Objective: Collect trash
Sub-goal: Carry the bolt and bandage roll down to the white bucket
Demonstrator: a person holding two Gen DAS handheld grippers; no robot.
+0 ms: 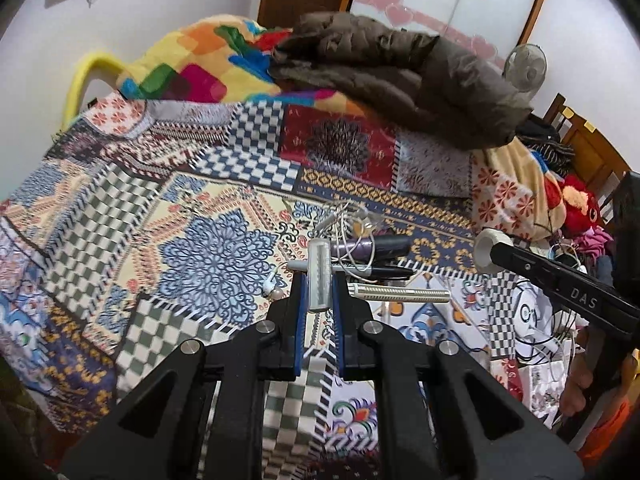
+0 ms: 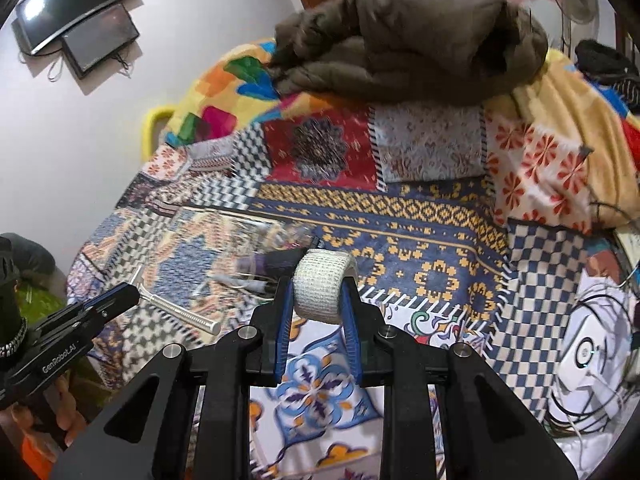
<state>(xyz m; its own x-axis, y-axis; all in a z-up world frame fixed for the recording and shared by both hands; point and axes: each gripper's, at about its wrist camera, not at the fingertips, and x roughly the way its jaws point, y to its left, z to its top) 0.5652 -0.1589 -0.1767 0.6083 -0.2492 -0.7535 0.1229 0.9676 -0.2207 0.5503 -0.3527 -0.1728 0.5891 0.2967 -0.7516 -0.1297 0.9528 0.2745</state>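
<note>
Left tongs (image 1: 320, 280): closed on a small clear tube (image 1: 319, 276), which stands upright between the blue pads, raised over the bed (image 1: 120, 240).
Right tongs (image 2: 320, 288): clamped on a white bandage roll (image 2: 322, 286), pads against its flat ends, held above the bedcover.
Bed clutter: marker (image 1: 360, 269), white earphone cable (image 1: 344, 236), ridged white stick (image 1: 400, 293) just beyond the left tongs.
Far end: brown jacket (image 2: 408, 36).

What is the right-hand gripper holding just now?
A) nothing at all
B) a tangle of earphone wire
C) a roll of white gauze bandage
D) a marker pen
C: in the right wrist view the right gripper is shut on a roll of white gauze bandage, lifted above the patterned bedspread.
</note>
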